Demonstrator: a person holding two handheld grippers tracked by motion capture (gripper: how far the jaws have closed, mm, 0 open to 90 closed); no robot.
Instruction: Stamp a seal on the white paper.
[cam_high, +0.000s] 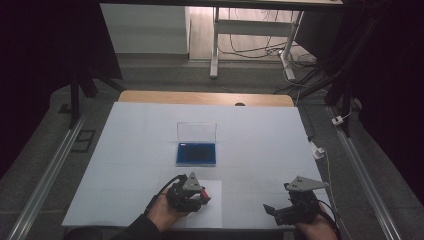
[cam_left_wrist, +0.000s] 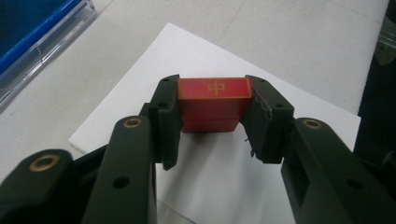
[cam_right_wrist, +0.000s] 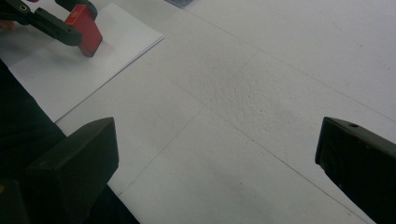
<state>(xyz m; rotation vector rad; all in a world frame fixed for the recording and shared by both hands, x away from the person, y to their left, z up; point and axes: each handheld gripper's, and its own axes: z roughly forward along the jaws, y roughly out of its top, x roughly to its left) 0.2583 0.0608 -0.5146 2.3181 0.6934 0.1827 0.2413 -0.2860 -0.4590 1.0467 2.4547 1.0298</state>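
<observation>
Red block (cam_left_wrist: 214, 103) clamped squarely between the left gripper's (cam_left_wrist: 212, 122) jaws.

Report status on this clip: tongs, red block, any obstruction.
Left tongs shut on red block, over white sheet. Right tongs open, empty. Nothing obstructing.

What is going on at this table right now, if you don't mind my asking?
A person works with two tools. The left hand-held gripper is shut on a red block above a white sheet of paper. The right hand-held gripper is open over the white table cover. An open blue case sits farther back.
</observation>
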